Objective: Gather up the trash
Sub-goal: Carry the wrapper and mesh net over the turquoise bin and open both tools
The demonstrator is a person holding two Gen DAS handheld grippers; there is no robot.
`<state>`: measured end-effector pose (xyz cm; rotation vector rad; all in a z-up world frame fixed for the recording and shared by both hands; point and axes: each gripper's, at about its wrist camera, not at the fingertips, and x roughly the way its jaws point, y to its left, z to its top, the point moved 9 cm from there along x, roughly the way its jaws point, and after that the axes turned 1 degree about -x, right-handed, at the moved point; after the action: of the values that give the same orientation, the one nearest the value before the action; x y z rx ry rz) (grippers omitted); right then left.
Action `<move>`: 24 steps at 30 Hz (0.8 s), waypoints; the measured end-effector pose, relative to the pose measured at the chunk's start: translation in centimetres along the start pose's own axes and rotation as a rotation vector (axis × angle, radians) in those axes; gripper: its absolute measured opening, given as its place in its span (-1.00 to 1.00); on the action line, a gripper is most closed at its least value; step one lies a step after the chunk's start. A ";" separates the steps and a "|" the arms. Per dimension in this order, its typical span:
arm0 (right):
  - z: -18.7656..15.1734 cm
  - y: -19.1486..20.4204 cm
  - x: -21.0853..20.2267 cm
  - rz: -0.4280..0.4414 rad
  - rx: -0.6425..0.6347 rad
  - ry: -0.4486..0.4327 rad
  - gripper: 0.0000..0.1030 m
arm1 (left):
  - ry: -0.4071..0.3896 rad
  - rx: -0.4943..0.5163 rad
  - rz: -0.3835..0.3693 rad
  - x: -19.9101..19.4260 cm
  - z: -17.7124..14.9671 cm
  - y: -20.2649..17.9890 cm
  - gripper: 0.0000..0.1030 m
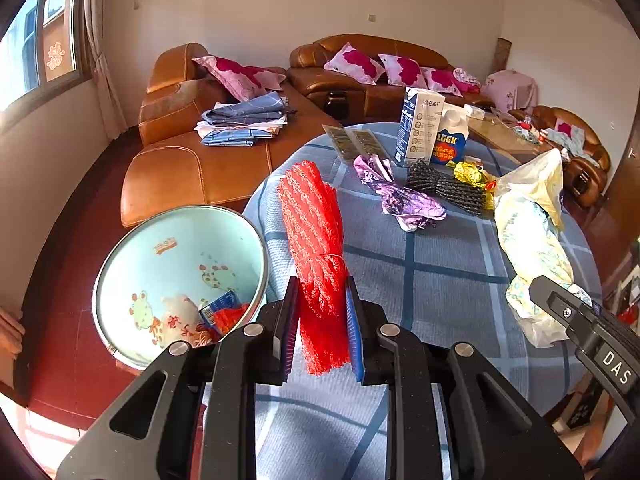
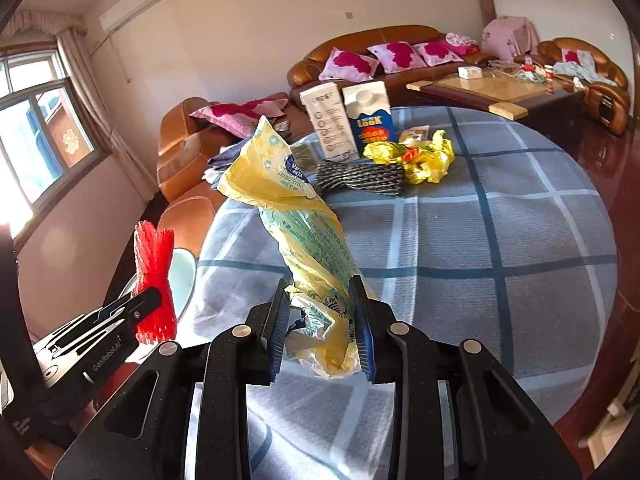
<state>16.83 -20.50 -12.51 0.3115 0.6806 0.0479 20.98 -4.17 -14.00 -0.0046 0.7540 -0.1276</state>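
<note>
Left wrist view: the basin [image 1: 180, 280] sits low beside the bench [image 1: 440, 280] edge, some scraps already in it. The left tool [image 1: 323, 316] is clamped on the red mesh bundle [image 1: 314, 240], which juts far forward; swung carelessly, its free end could catch the basin rim or miss it. Further right, the right tool [image 2: 323, 320] pinches a crumpled yellow plastic bag [image 2: 296, 220], loose and floppy, likely to sweep the cartons [image 2: 348, 120]. Bare cloth between the tools gives open room.
</note>
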 end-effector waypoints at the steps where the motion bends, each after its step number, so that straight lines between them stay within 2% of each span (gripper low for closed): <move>1: -0.1 0.4 -0.2 0.006 -0.006 -0.001 -0.41 | -0.003 -0.002 0.000 -0.3 -0.1 0.2 -0.59; 24: -1.2 6.7 -0.1 0.074 -0.097 0.020 -0.41 | -0.031 -0.067 0.032 -2.5 -1.0 4.9 -0.59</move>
<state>16.38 -13.82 -11.37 0.2435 0.6844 0.1539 19.03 1.06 -13.24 -0.0580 0.7272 -0.0720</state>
